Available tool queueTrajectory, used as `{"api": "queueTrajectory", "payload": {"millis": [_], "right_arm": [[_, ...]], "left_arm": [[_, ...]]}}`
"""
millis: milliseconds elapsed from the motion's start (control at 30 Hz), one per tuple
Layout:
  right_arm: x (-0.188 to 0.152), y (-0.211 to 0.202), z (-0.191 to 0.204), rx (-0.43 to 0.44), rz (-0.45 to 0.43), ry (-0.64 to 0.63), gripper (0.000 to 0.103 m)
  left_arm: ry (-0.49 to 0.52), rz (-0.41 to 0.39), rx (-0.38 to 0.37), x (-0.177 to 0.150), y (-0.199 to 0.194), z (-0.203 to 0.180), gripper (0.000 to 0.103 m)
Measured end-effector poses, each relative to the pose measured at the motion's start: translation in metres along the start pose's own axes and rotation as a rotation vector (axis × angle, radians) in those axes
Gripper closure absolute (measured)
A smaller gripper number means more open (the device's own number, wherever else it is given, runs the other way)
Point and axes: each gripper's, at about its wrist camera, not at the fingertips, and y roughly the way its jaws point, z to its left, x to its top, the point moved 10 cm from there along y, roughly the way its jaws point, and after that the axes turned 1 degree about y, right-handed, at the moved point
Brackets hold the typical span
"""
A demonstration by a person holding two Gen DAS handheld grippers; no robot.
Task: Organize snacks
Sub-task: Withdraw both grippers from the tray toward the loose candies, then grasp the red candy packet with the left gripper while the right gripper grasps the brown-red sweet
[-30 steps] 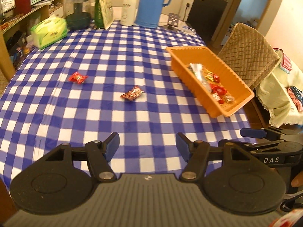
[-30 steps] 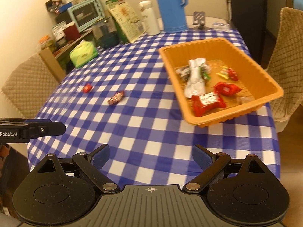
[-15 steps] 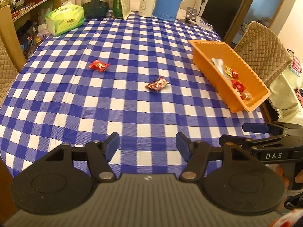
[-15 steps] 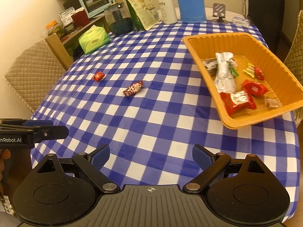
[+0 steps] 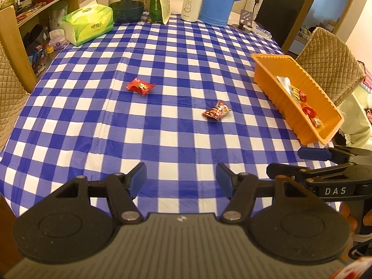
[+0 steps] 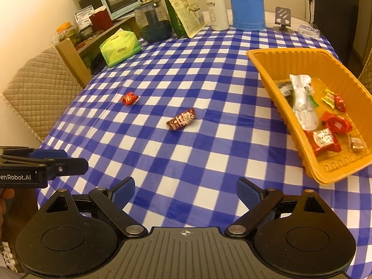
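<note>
Here, checked tablecloth (image 5: 176,139) fills the room; both tools (image 5: 181,179) (image 6: 185,191) gape empty.

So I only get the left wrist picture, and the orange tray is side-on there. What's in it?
Observer: The right wrist view looks into the orange tray: a long silver packet lies on its floor.
Operator: Anything toward the near end?
Observer: A small brown sweet sits there, beside a red packet.
Operator: Is the right gripper carrying something?
Observer: No, the right gripper is open, with nothing between its fingers.
</note>
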Motion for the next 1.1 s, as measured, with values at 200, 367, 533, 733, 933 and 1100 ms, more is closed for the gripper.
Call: {"api": "queueTrajectory", "payload": {"millis": [200,367,533,733,933,1100], "right_arm": [[0.008,0.015,0.011,-0.012,-0.01,0.022,0.01],[0.017,0.027,0.016,-0.016,-0.035,0.062,0.011],[0.029,0.043,0.018,-0.02,-0.047,0.111,0.024],[0.041,0.064,0.017,-0.03,-0.06,0.157,0.04],[0.049,0.084,0.014,-0.047,-0.049,0.196,0.049],[0.057,0.096,0.012,-0.07,-0.053,0.212,0.055]], "left_arm": [[-0.001,0.005,-0.003,0.006,0.007,0.019,0.04],[0.001,0.003,0.0,0.015,0.014,0.034,0.04],[0.006,0.003,0.002,0.024,0.023,0.045,0.04],[0.02,0.005,-0.001,0.034,0.037,0.056,0.04],[0.033,0.01,-0.004,0.043,0.05,0.066,0.04],[0.037,0.012,-0.008,0.049,0.057,0.07,0.041]]}}
